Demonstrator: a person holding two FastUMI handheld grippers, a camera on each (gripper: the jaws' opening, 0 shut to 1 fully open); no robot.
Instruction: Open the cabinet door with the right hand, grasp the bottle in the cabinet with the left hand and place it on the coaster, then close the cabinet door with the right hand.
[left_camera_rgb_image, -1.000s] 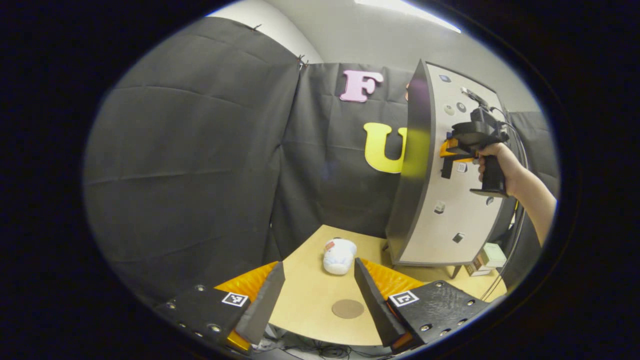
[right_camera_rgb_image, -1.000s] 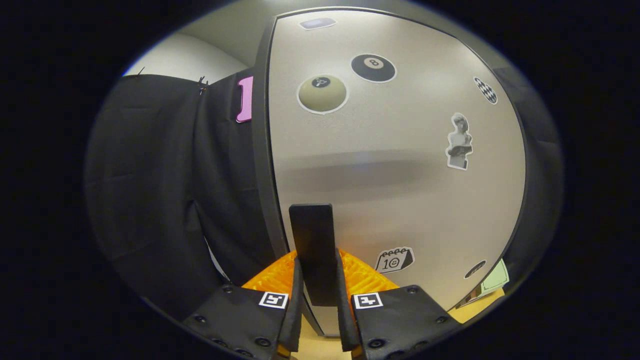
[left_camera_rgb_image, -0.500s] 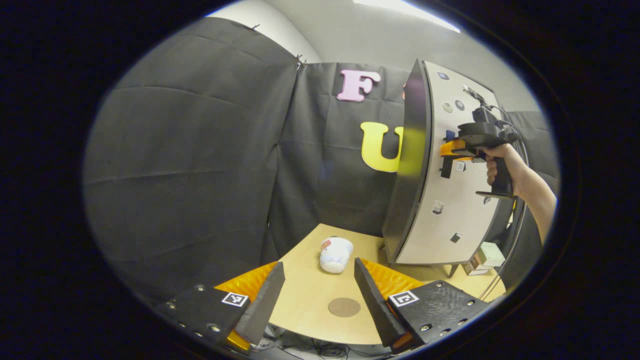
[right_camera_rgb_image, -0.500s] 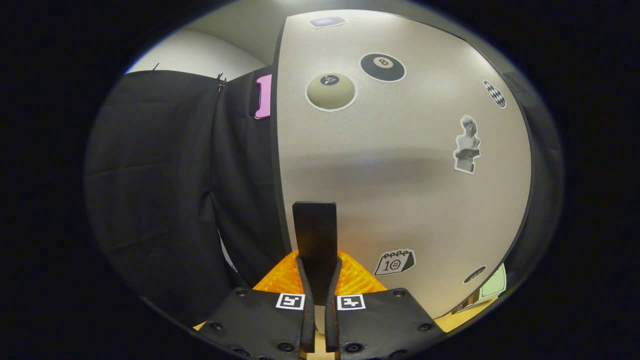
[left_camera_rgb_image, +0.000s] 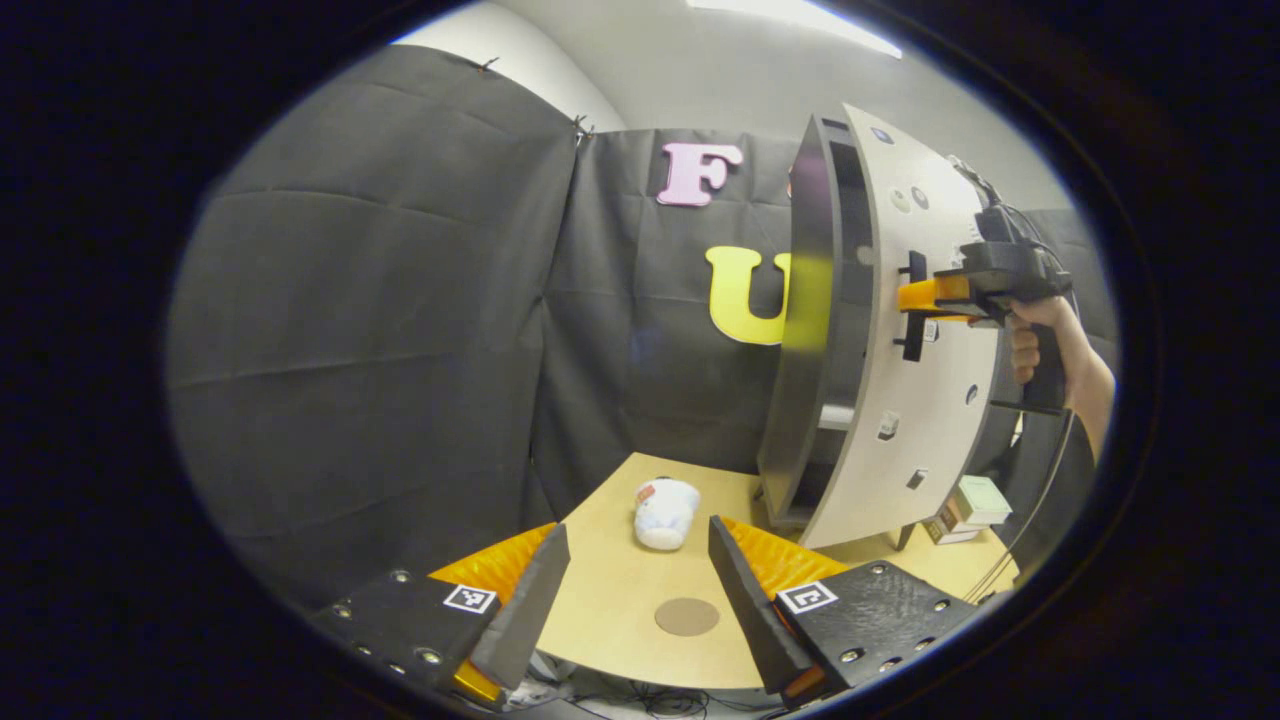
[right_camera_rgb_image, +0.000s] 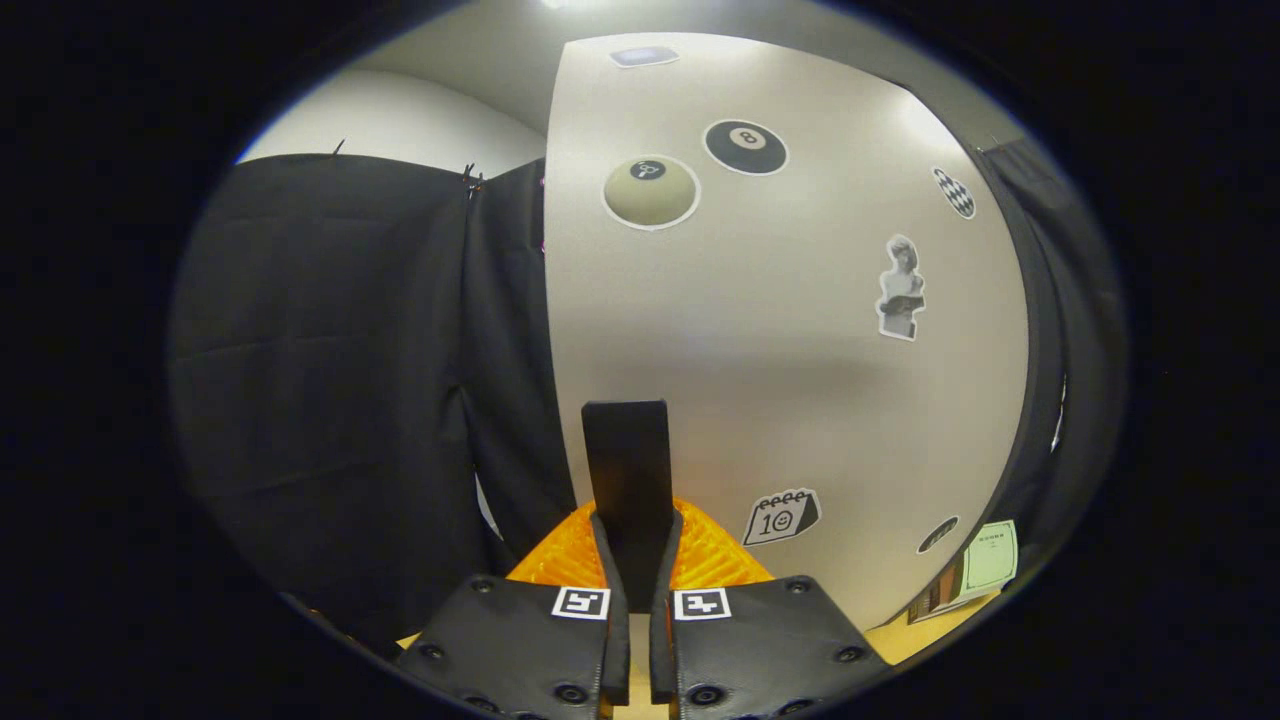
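The pale cabinet door (left_camera_rgb_image: 920, 400) with stickers stands slightly ajar, and a dark gap with a shelf (left_camera_rgb_image: 835, 415) shows behind its edge. What stands inside the cabinet is hidden. My right gripper (right_camera_rgb_image: 640, 535) is shut on the door's black vertical handle (right_camera_rgb_image: 627, 460). From the left gripper view that right gripper (left_camera_rgb_image: 915, 297) clamps the handle (left_camera_rgb_image: 912, 335), held by a hand (left_camera_rgb_image: 1040, 345). My left gripper (left_camera_rgb_image: 635, 590) hangs open over the table's near edge with nothing between its fingers. The round brown coaster (left_camera_rgb_image: 687, 616) lies on the wooden table (left_camera_rgb_image: 610, 600) just ahead of it.
A white rounded object with a red label (left_camera_rgb_image: 664, 512) lies on its side on the table beyond the coaster. Small boxes (left_camera_rgb_image: 975, 497) sit by the cabinet's right foot, the same boxes (right_camera_rgb_image: 985, 565) showing past the door's lower right. Black cloth walls the left and back.
My right gripper closed its fingers onto the handle and has pulled the door out from the cabinet, so a gap now shows. The left gripper has barely moved.
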